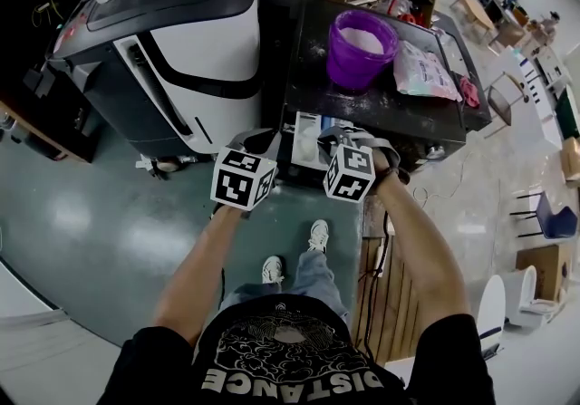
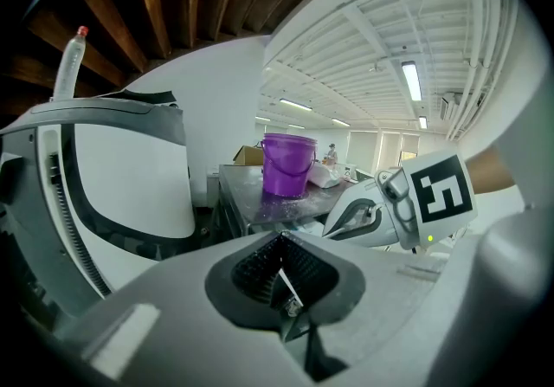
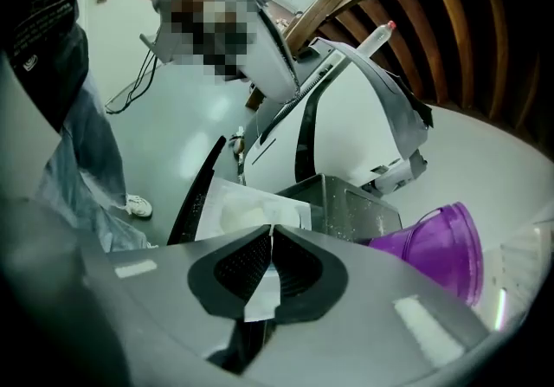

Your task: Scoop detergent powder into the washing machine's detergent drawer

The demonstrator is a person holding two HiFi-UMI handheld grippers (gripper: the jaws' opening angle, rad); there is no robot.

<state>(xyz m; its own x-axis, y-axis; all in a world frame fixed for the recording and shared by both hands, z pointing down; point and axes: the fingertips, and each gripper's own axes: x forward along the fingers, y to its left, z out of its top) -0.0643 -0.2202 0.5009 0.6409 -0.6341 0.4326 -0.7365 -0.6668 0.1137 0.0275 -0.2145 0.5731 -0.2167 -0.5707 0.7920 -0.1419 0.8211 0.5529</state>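
Claws are both held shut, and nothing is gripped in either one. The left claw (image 2: 281,242) and the right claw (image 3: 271,234) are held side by side, just on the near side of the detergent drawer (image 1: 308,136). That drawer is pulled out from the near side of the dark desk (image 1: 308,63), and white powder is seen in it.

No scoop can be seen in any view, so one is likely to be needed first. Powder could be spilled on the desk or the floor (image 1: 109,231) while it is carried, because the purple bucket (image 1: 361,48) is set farther back than the drawer. The bucket could also be bumped and tipped by a claw.

Pale powder is held in the bucket. A bag (image 1: 424,71) of pale stuff is laid just right of it. Loose grains are scattered on the desk.
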